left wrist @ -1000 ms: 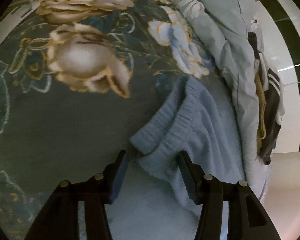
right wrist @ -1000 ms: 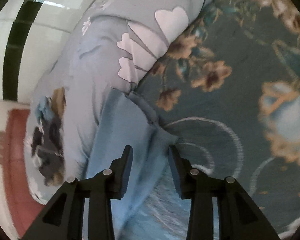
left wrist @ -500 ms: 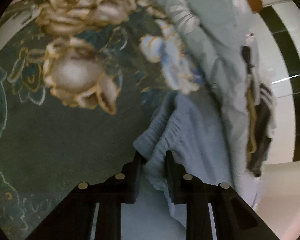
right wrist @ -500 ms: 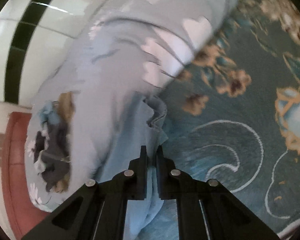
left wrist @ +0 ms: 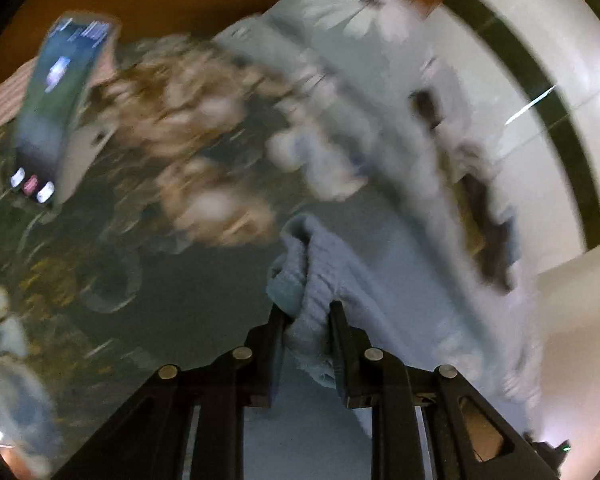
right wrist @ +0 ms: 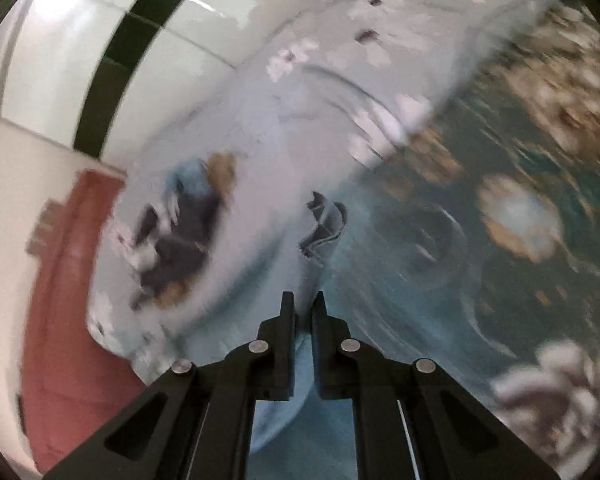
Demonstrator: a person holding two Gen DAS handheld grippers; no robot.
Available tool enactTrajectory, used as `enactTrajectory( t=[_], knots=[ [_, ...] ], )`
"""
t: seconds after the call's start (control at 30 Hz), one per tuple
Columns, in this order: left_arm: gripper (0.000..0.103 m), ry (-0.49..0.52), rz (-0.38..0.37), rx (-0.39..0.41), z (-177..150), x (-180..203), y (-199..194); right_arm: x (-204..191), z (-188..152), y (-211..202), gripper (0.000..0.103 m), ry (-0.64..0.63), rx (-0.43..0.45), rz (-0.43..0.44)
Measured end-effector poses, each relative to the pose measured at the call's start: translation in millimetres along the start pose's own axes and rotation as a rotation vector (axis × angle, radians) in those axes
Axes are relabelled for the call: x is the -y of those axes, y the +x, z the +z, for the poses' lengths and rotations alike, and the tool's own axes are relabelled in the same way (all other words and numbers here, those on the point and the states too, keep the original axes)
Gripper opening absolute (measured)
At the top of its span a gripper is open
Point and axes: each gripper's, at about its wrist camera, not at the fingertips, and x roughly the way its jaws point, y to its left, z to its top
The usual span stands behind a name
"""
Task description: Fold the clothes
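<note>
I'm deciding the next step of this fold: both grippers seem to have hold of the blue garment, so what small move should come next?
Probably lift both ends together and carry them over for the fold. The left gripper is shut on the ribbed edge of the blue garment, and the right gripper is shut on its thinner edge, with the rest trailing on the floral bedspread. Blur hides how taut it is.

Garment lies on bed cover, its bunched edge btwn fingers of left tool; other end in right tool. Quilt heaped along bed edge beside garment, clothes pile on top. Phone on bed, far left, well apart.
</note>
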Motion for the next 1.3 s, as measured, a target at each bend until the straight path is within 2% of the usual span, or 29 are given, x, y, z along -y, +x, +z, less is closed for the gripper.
enactTrajectory(
  t=[0.03, 0.1, 0.23, 0.33, 0.43, 0.57, 0.7, 0.83, 0.97, 1.13, 1.3],
  knots=[
    [0.022, -0.022, 0.018, -0.032, -7.0, -14.7, 8.1, 15.9, -11.7, 2.0, 0.007, 0.022, -0.024, -0.022],
    [0.022, -0.09, 0.028, -0.061, -16.9, -36.9, 18.8, 21.6, -16.3, 2.0, 0.007, 0.038, -0.026, -0.029],
    [0.022, -0.203, 0.026, -0.082, -27.6, -54.9, 29.7, 30.0, -23.3, 1.4, 0.007, 0.068, -0.025, -0.038],
    [0.024, -0.171, 0.028, -0.092, -24.3, -45.2, 25.3, 36.2, -28.6, 1.0, 0.007, 0.091, -0.023, -0.045],
    [0.032, -0.117, 0.048, -0.107, -22.0, -35.5, 13.6, 42.4, -33.8, 0.6, 0.007, 0.113, -0.022, -0.052],
    [0.041, -0.051, 0.074, -0.087, -30.4, -37.1, -7.5, -19.1, -41.7, -10.6, 0.007, -0.062, 0.0, -0.047],
    [0.045, -0.081, 0.038, -0.072, -43.7, -47.4, -20.9, -82.6, -49.6, -22.1, 0.007, -0.243, 0.023, -0.041],
    [0.046, -0.151, -0.029, -0.078, -53.3, -54.7, -22.7, -163.5, -83.9, -12.3, 0.007, -0.425, -0.013, 0.007],
    [0.049, -0.217, -0.088, -0.093, -62.2, -59.6, -21.6, -236.0, -141.7, 26.8, 0.007, -0.589, -0.112, 0.015],
    [0.049, -0.275, -0.138, -0.133, -70.8, -65.2, -16.0, -268.4, -216.1, 104.7, 0.007, -0.637, -0.284, -0.019],
    [0.051, -0.328, -0.158, -0.15, -69.7, -81.2, -10.3, -262.0, -289.0, 168.5, 0.007, -0.694, -0.41, -0.145]
  ],
)
